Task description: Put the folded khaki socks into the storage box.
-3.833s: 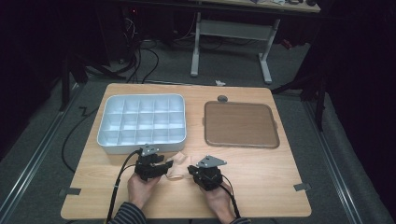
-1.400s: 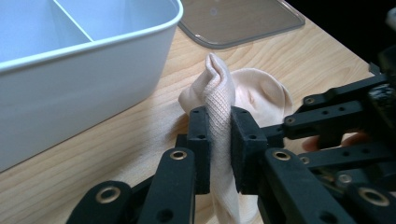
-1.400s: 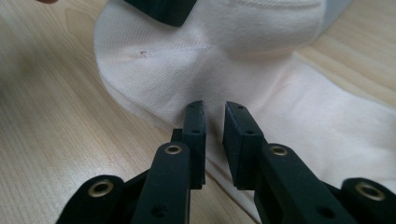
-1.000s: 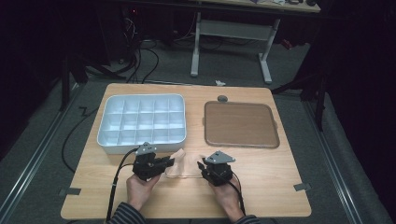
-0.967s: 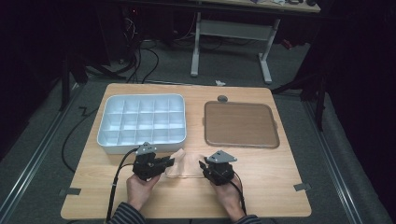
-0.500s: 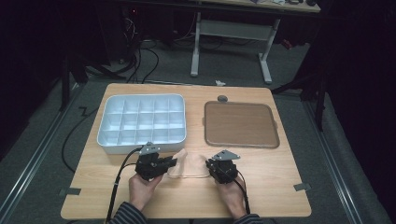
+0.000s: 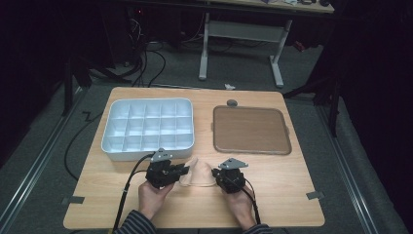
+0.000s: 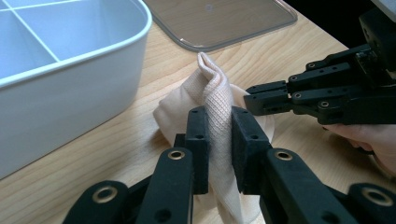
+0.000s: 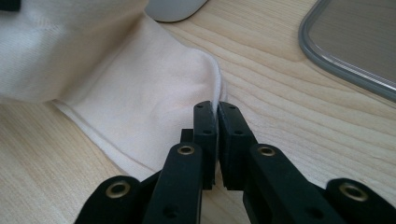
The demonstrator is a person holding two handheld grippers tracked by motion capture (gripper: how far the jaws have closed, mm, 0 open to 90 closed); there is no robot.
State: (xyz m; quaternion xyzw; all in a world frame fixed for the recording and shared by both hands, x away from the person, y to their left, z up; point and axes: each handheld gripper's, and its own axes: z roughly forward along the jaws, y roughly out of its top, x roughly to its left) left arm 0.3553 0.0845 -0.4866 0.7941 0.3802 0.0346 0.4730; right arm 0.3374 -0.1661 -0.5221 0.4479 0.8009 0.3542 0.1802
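Observation:
A cream knitted cloth (image 7: 197,173), perhaps a sock, lies on the wooden table between my two grippers. My left gripper (image 7: 184,170) is shut on a bunched fold of the cloth (image 8: 212,88), and the fabric fills the gap between its pads (image 8: 198,140). My right gripper (image 7: 214,174) faces it from the other side. Its jaws have just been closing and now pinch the thin edge of the cloth (image 9: 140,98) at the right gripper (image 9: 217,116). From the left gripper (image 8: 218,126), the right gripper (image 8: 248,99) shows beyond the cloth, at its far edge.
A white compartment tray (image 7: 146,146) stands just behind the left gripper, its wall (image 8: 70,93) close beside the cloth. A brown flat tray (image 7: 251,129) lies at the back right, its rim (image 9: 327,65) near the right gripper. Bare wood (image 7: 292,190) lies to the right.
Since the oldest frame the right gripper has shifted a little to the right, away from the left. Over the last second both hands have stayed nearly still with the cloth between them.

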